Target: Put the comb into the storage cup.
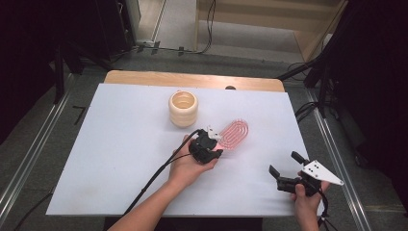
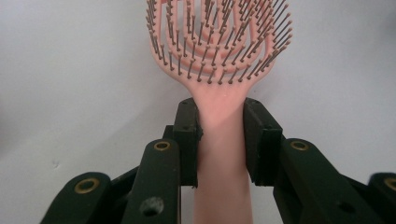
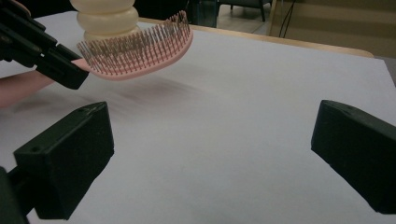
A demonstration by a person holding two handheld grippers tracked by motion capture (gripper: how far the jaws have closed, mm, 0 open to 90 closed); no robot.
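The left gripper (image 1: pixel 211 139) was clamped on the handle of a pink hairbrush (image 1: pixel 233 134), with both jaws pressed against the narrow neck just below the bristled head. In the left gripper view the handle (image 2: pixel 220 154) ran straight up between the jaws and the bristles pointed toward the camera. The brush was held clear of the white table sheet (image 1: pixel 120 159), as its blurred shadow under the head in the right gripper view showed. All positions below are given relative to the brush. A cream ribbed cup (image 1: pixel 183 108) stood upright on the sheet beyond the brush and to its left, near but apart from it; in the right gripper view the cup (image 3: pixel 107 18) appeared directly behind the bristles. The left gripper's black cable (image 1: pixel 154 178) trailed from the handle end back toward the person along the forearm. The right gripper (image 1: pixel 287 169) was positioned nearer the person and to the right of the brush, well apart from it, with its jaws spread wide and nothing between them. The sheet between the brush and the right gripper carried no object. A strip of bare wooden tabletop (image 1: pixel 192 79) lay beyond the cup at the far edge.
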